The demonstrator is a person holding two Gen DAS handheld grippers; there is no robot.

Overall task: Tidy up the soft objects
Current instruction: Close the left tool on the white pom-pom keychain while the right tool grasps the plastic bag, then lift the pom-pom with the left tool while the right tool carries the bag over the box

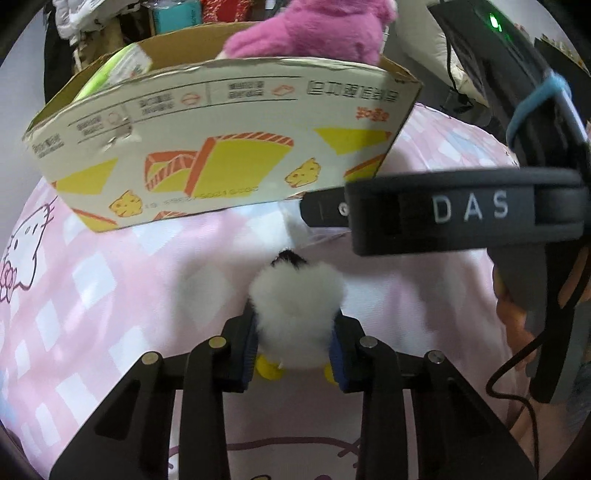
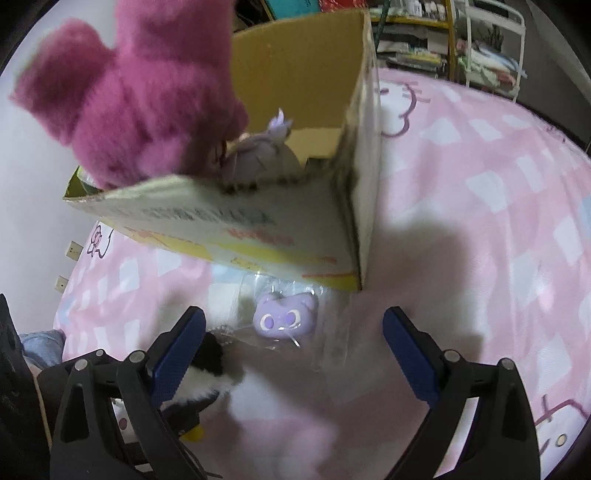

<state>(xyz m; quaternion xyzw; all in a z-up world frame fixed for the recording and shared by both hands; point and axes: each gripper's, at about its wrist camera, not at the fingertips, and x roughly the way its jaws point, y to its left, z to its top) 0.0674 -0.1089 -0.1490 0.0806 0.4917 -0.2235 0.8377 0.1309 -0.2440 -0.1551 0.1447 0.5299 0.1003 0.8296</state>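
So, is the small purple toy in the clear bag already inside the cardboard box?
No, the small purple toy lies in its clear bag on the pink blanket, just outside the cardboard box.

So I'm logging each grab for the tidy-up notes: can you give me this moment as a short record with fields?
surface: pink checked bedspread
container: cardboard box, open top
already in box: pink plush, small purple plush
left gripper: shut on white fluffy toy, yellow feet showing
right gripper: open, holding nothing
between right fingers: purple cat-face charm in clear wrap, lying on the bedspread in front of the box
still outside box: white toy, purple charm
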